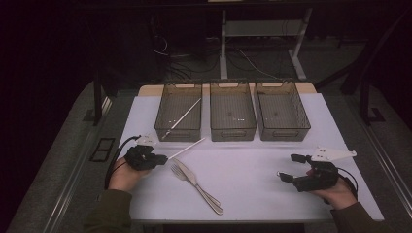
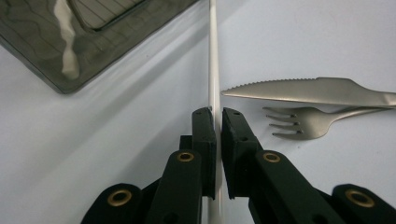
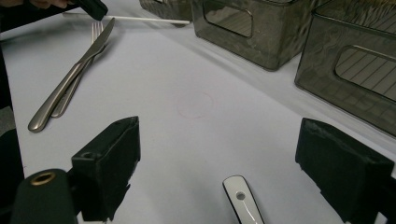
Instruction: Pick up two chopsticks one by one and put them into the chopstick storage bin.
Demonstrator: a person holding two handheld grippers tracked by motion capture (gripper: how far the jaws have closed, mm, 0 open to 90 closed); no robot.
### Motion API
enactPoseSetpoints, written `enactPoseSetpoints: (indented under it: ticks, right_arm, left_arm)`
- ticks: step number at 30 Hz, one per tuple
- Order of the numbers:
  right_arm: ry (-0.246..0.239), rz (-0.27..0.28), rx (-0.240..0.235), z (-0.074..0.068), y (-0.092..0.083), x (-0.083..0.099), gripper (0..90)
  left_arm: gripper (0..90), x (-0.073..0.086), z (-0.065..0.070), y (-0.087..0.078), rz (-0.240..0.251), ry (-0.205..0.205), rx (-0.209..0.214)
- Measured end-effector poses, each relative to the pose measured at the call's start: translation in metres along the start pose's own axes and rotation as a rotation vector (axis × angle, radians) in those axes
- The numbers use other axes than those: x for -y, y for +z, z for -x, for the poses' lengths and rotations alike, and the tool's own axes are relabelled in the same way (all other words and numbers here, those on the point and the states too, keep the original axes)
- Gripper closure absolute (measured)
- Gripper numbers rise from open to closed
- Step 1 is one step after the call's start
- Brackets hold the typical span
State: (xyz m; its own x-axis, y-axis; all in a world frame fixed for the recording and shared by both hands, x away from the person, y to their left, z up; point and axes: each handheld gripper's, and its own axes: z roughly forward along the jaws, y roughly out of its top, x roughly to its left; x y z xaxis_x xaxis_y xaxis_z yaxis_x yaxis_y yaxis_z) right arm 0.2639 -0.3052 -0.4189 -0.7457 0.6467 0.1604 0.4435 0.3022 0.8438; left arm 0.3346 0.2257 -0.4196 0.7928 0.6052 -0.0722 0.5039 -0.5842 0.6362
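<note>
My left gripper (image 1: 164, 158) lies low on the white table at the left, shut on the near end of a white chopstick (image 1: 187, 148) that points toward the left bin (image 1: 178, 134). In the left gripper view the jaws (image 2: 218, 113) pinch that chopstick (image 2: 214, 65), which runs straight ahead. A second white chopstick (image 1: 182, 118) lies slanted inside the left bin. A steel knife (image 1: 201, 187) and a fork (image 1: 178, 171) lie together just right of the left gripper. My right gripper (image 1: 290, 167) rests at the right, open, with nothing between its fingers.
Three dark see-through bins stand in a row at the back; the middle bin (image 1: 233, 133) and the right bin (image 1: 283, 133) hold nothing. Bare white table (image 1: 252, 165) lies between the grippers. A small glossy white piece (image 3: 243, 200) sits low between the right jaws; I cannot tell what it is.
</note>
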Motion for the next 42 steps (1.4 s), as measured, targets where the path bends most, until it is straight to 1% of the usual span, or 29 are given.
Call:
enactPoseSetpoints:
  ticks: [6,7,9,10,12,14,15,16,17,19,20,22,24,25,26,28,29,30,33,39,42]
  right_arm:
    - [0.003,-0.005,-0.001,0.0,0.0,0.0,13.8]
    - [0.002,-0.005,-0.001,0.0,0.0,0.0,13.8]
    - [0.001,-0.004,-0.001,0.0,0.0,0.0,13.8]
    - [0.001,-0.003,-0.002,0.0,0.0,0.0,13.8]
    - [0.002,-0.005,-0.001,0.0,0.0,0.0,13.8]
    - [0.003,-0.005,-0.001,0.0,0.0,0.0,13.8]
    - [0.004,-0.004,-0.001,0.0,0.0,0.0,13.8]
    - [0.004,-0.004,0.0,0.0,0.0,0.0,13.8]
    - [0.004,-0.004,0.0,0.0,0.0,0.0,13.8]
    - [0.003,-0.004,-0.001,0.0,0.0,0.0,13.8]
    - [0.002,-0.005,-0.001,0.0,0.0,0.0,13.8]
    - [-0.001,-0.006,-0.001,0.0,0.001,0.0,13.8]
    - [-0.001,-0.005,-0.001,0.0,0.001,0.0,13.8]
    - [-0.001,-0.005,0.0,0.0,0.0,0.0,13.8]
    - [0.001,-0.005,-0.001,0.0,0.0,0.0,13.8]
    - [0.0,-0.005,0.0,0.0,0.0,0.0,13.8]
    - [0.001,-0.005,0.0,0.0,0.0,0.0,13.8]
    - [0.001,-0.005,0.001,0.0,0.0,0.0,13.8]
    - [0.001,-0.005,0.0,0.0,0.0,0.0,13.8]
    - [0.004,-0.002,0.0,0.0,0.0,0.0,13.8]
    - [0.005,-0.002,-0.002,0.0,0.001,0.0,13.8]
  left_arm:
    - [83.7,-0.003,0.001,-0.002,0.022,-0.006,0.008]
    - [83.7,-0.003,0.001,-0.003,0.021,0.002,0.007]
    - [83.8,-0.005,0.002,-0.004,0.033,-0.002,0.012]
    - [83.8,-0.005,0.002,-0.005,0.037,0.005,0.016]
    - [83.7,-0.006,0.003,-0.007,0.039,0.003,0.018]
    - [83.8,-0.008,0.004,-0.008,0.055,0.004,0.023]
    - [83.7,-0.008,0.004,-0.009,0.055,0.011,0.028]
    - [83.7,-0.009,0.007,-0.01,0.062,-0.002,0.03]
    - [83.7,-0.01,0.007,-0.011,0.056,0.016,0.029]
    - [83.7,-0.013,0.009,-0.013,0.063,0.021,0.032]
    - [83.7,-0.014,0.01,-0.014,0.07,0.014,0.029]
    - [83.7,-0.016,0.011,-0.016,0.081,0.02,0.03]
    - [83.7,-0.018,0.012,-0.018,0.08,0.03,0.031]
    - [83.7,-0.019,0.013,-0.019,0.084,0.022,0.03]
    - [83.7,-0.02,0.013,-0.021,0.082,0.028,0.028]
    - [83.7,-0.021,0.014,-0.024,0.099,0.022,0.034]
    - [83.7,-0.022,0.015,-0.026,0.104,0.025,0.034]
    - [83.7,-0.023,0.015,-0.027,0.115,0.019,0.029]
    - [83.7,-0.028,0.015,-0.032,0.133,0.015,0.026]
    - [83.7,-0.038,0.011,-0.039,0.153,0.017,0.013]
    - [83.7,-0.043,0.007,-0.039,0.161,0.004,0.004]
